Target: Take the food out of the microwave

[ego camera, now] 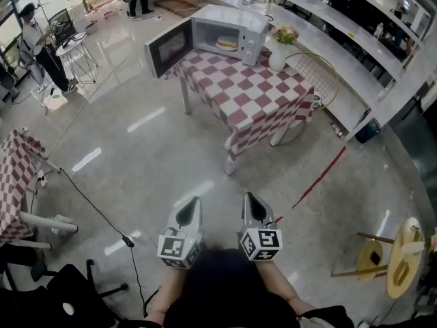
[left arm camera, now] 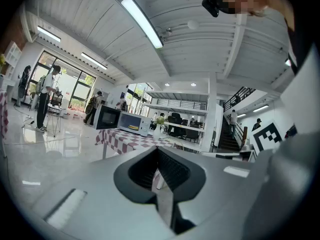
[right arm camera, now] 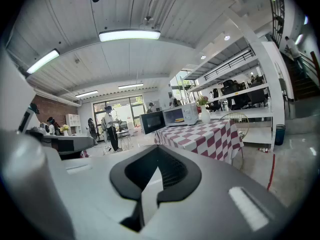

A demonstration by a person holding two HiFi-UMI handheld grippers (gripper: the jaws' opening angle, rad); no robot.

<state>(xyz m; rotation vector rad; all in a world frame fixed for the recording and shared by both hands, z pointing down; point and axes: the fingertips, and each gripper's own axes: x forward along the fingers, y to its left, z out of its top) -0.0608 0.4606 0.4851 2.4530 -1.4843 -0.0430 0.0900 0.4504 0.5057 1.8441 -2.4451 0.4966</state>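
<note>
Food: we see the round yellow-and-white food point(ego camera: 227, 44) inside the open white microwave point(ego camera: 235, 18) on the red-checked desk point(ego camera: 254, 96).
Left gripper point(ego camera: 193, 201): our fingers pressed together, empty, far from the desk.
Right gripper point(ego camera: 250, 197): our fingers together, empty.

A red-and-white checked cloth point(ego camera: 252, 91) lies under a silver-white microwave point(ego camera: 246, 29) with a dark-paned door point(ego camera: 167, 46); the food point(ego camera: 227, 43) inside is yellowish. A white vase point(ego camera: 276, 59) carries pink flowers point(ego camera: 285, 34) with green leaves. The glossy grey floor point(ego camera: 171, 142) bears a red line point(ego camera: 319, 178) and a black cable point(ego camera: 95, 207). A second cloth point(ego camera: 17, 176) shows the same red-and-white check. The left gripper point(ego camera: 193, 202) and right gripper point(ego camera: 250, 198) are grey, with black-and-white square markers. The bin point(ego camera: 367, 130) is blue, the stand point(ego camera: 403, 258) yellow.
</note>
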